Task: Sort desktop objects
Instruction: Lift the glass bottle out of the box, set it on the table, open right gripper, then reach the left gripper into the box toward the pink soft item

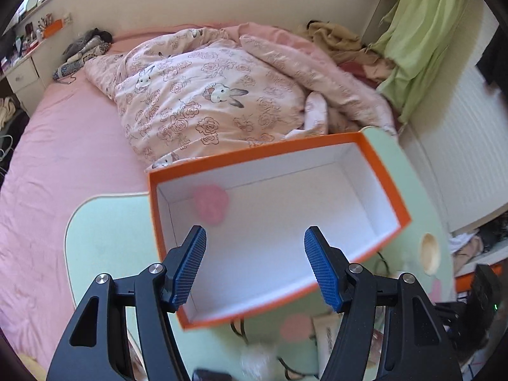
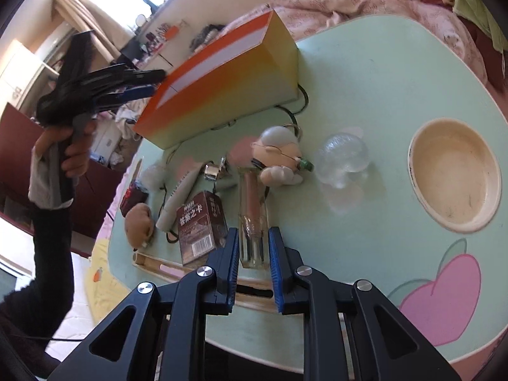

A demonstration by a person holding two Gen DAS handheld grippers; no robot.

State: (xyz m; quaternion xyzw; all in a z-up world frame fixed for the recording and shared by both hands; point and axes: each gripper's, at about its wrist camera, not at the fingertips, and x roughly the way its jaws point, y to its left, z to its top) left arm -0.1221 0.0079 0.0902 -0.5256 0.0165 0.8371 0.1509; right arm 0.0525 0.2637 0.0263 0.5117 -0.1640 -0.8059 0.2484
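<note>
Right wrist view: the clear tube is seen lying on the green table, its long axis in line with the right gripper, whose jaws are clamped on its near end. Above the orange box, the left gripper is held open and empty.

Open orange box, pink ball inside; clear tube flat on desk
</note>
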